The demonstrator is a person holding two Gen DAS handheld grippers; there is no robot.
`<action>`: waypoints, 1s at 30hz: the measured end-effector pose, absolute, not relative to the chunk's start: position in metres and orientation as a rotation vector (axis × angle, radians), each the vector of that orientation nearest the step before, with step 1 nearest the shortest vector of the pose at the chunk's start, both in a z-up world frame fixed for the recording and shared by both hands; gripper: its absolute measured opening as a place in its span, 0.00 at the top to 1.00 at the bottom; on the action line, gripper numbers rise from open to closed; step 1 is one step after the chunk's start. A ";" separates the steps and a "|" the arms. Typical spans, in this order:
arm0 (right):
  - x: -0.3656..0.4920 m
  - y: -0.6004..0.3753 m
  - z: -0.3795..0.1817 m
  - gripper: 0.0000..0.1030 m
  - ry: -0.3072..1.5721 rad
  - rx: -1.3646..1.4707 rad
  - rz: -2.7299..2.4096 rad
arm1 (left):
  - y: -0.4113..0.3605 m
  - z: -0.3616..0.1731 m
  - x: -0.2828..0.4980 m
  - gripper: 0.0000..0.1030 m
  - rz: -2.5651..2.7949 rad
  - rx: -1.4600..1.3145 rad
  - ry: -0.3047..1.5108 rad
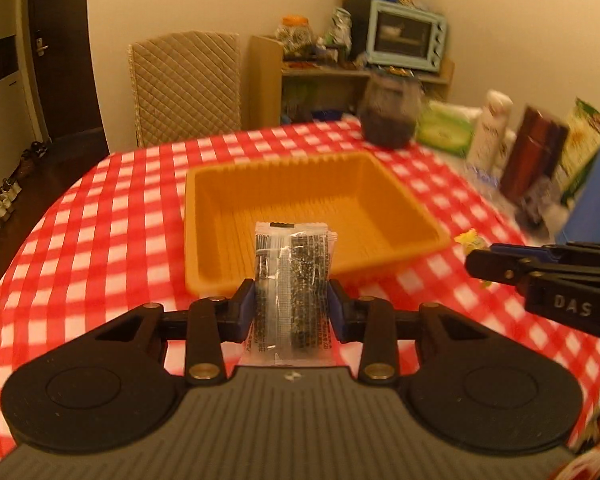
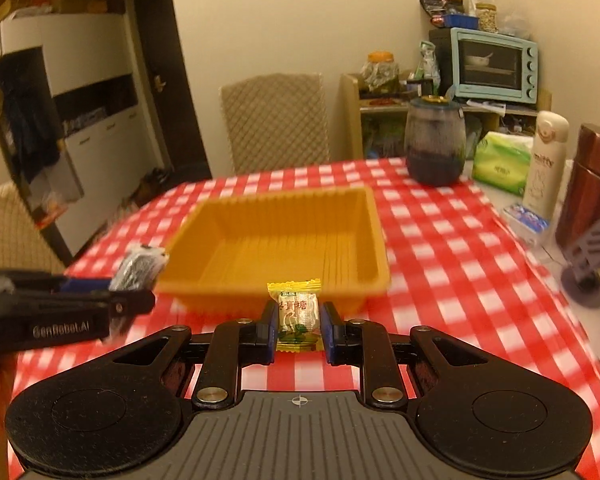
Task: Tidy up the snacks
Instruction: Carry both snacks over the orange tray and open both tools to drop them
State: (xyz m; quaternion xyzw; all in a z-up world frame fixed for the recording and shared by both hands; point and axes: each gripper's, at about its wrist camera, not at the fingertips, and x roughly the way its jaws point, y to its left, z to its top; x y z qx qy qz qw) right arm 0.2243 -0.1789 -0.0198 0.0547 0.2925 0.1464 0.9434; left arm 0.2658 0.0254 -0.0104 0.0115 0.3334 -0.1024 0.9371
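My left gripper (image 1: 291, 304) is shut on a clear packet of dark snack bars (image 1: 290, 280), held upright above the checked cloth, just before the near rim of the orange tray (image 1: 228, 184). My right gripper (image 2: 299, 322) is shut on a small yellow-and-green wrapped candy (image 2: 298, 314), also raised in front of the orange tray (image 2: 364, 232), which holds nothing that I can see. In the left wrist view the right gripper (image 1: 484, 264) comes in from the right with the candy's yellow edge (image 1: 470, 238) showing. In the right wrist view the left gripper (image 2: 132, 300) enters from the left with its dark packet (image 2: 140, 266).
Red-and-white checked cloth (image 2: 440, 240) covers the table. At the far right stand a dark jar (image 2: 434, 144), a green tissue pack (image 2: 500, 162), a white bottle (image 2: 544, 160), a brown flask (image 2: 592, 184) and a grey phone stand (image 2: 588, 256). A quilted chair (image 2: 276, 116) is behind.
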 end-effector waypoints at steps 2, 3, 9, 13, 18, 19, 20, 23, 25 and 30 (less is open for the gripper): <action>0.243 -0.175 -0.014 0.78 0.579 0.110 0.292 | 0.026 -0.010 0.283 0.67 -0.188 0.014 0.676; 0.252 -0.173 -0.013 0.78 0.576 0.110 0.288 | 0.028 -0.011 0.290 0.67 -0.180 0.005 0.679; 0.298 -0.162 -0.020 0.78 0.601 0.126 0.267 | 0.035 -0.022 0.331 0.67 -0.149 -0.053 0.701; 0.321 -0.156 -0.025 0.78 0.606 0.127 0.255 | 0.037 -0.028 0.351 0.67 -0.134 -0.072 0.704; 0.342 -0.154 -0.039 0.78 0.641 0.134 0.240 | 0.036 -0.036 0.369 0.66 -0.132 -0.073 0.718; 0.344 -0.154 -0.041 0.78 0.643 0.134 0.239 | 0.035 -0.038 0.372 0.66 -0.134 -0.078 0.719; 0.346 -0.154 -0.043 0.78 0.645 0.134 0.237 | 0.035 -0.039 0.373 0.66 -0.133 -0.079 0.723; 0.349 -0.155 -0.046 0.78 0.656 0.141 0.235 | 0.037 -0.042 0.374 0.66 -0.123 -0.080 0.732; 0.351 -0.155 -0.048 0.78 0.665 0.146 0.236 | 0.037 -0.042 0.373 0.66 -0.126 -0.069 0.733; 0.351 -0.154 -0.050 0.78 0.670 0.150 0.241 | 0.041 -0.039 0.370 0.65 -0.114 -0.067 0.729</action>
